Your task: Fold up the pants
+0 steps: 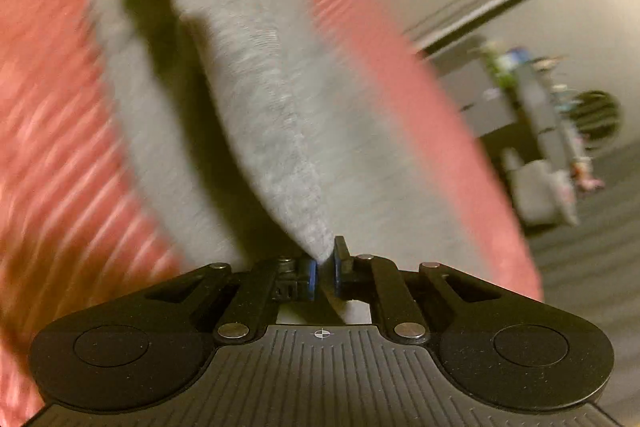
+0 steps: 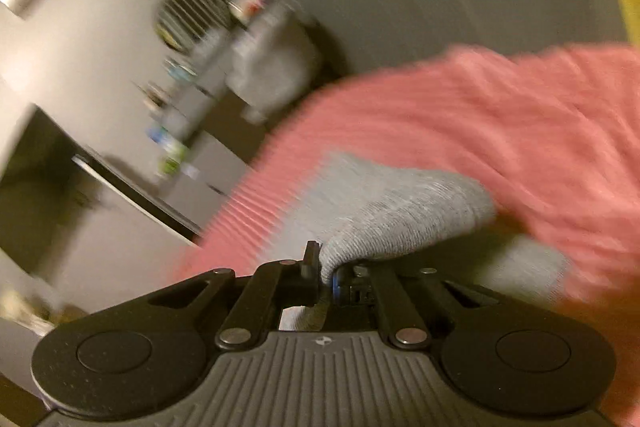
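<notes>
The grey pants [image 1: 256,87] lie on a pink ribbed bedspread [image 1: 48,99]. In the left wrist view a lifted fold of them runs from the far end of the bed down into my left gripper [image 1: 326,269], which is shut on the fabric. In the right wrist view my right gripper [image 2: 325,273] is shut on another grey part of the pants [image 2: 400,219], held just above the pink bedspread [image 2: 500,131]. Both views are blurred by motion.
The bed edge drops off to a grey floor [image 1: 592,227]. A grey cabinet with small items [image 1: 520,99] and a round dark fan [image 1: 600,119] stand by the wall. The fan [image 2: 192,15] and cabinet [image 2: 192,155] also show in the right wrist view.
</notes>
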`<state>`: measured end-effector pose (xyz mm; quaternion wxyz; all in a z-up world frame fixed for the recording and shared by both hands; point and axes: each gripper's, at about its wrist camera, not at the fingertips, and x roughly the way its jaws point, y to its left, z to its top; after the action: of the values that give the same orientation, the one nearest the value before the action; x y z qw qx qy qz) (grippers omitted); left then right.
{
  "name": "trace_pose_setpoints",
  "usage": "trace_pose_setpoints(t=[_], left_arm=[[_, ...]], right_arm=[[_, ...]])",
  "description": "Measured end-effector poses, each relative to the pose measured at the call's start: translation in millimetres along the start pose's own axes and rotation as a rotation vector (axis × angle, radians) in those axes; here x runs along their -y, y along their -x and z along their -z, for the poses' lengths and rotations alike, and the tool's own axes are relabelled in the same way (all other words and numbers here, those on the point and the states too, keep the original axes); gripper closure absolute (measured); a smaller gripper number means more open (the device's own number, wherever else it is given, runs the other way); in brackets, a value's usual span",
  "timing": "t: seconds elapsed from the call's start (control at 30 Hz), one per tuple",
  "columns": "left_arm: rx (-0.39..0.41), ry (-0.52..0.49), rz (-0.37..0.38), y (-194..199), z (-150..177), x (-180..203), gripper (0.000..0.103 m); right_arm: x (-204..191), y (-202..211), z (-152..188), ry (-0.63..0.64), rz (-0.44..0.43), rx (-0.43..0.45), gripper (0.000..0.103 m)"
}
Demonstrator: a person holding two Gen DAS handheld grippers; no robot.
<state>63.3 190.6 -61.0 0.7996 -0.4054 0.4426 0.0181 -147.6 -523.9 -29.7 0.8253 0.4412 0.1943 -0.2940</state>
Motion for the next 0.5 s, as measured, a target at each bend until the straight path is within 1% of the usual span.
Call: trace_pose_setpoints(t=[0.03,0.07,0.1,0.13,0.17,0.2,0.23,0.27,0.33,0.37,0.4,0.43,0.47,0.5], left_arm=[[-0.003,0.011,-0.024,-6,1,-6,0.089],[0.015,0.011,-0.030,-9,1,-9,0.089],[0.035,0.007,-0.032,-11,-2,-9,0.081],[0.065,-0.005,-0.042,-10,-3,-7,0.074],[0.092,-0.023,-0.032,-9,-5,-3,0.053],[0.119,-0.041,-0.043,-9,-8,2,0.042],[0.140,-0.039,-0.059,-10,-12,6,0.042],[0.137,-0.027,-0.059,-10,-17,10,0.042],[0.127,0.022,-0.056,-14,-25,13,0.051],[0.122,0.061,-0.052,-17,-29,12,0.071],[0.124,0.072,-0.041,-18,-31,14,0.090],[0.132,0.066,-0.042,-13,-34,17,0.089],[0.151,0.054,-0.032,-6,-37,21,0.089],[0.172,0.047,-0.005,2,-39,22,0.090]], right_arm=[[10,-9,7,-0.016,0.037,-0.041,0.097],[18,-17,14,-0.028,0.084,-0.073,0.096],[25,-18,21,-0.035,0.080,-0.068,0.096],[27,-14,25,-0.043,0.060,-0.044,0.096],[28,-13,25,-0.059,0.053,-0.049,0.092],[28,-12,25,-0.077,0.039,-0.058,0.089],[29,-10,24,-0.090,0.020,-0.061,0.080],[29,-11,23,-0.098,0.008,-0.068,0.075],[26,-13,21,-0.096,0.011,-0.076,0.076],[21,-15,18,-0.094,0.014,-0.079,0.079],[20,-16,16,-0.096,0.019,-0.084,0.085],[18,-16,14,-0.098,0.032,-0.086,0.098],[14,-13,10,-0.090,0.037,-0.077,0.098],[11,-8,8,-0.078,0.024,-0.054,0.098]])
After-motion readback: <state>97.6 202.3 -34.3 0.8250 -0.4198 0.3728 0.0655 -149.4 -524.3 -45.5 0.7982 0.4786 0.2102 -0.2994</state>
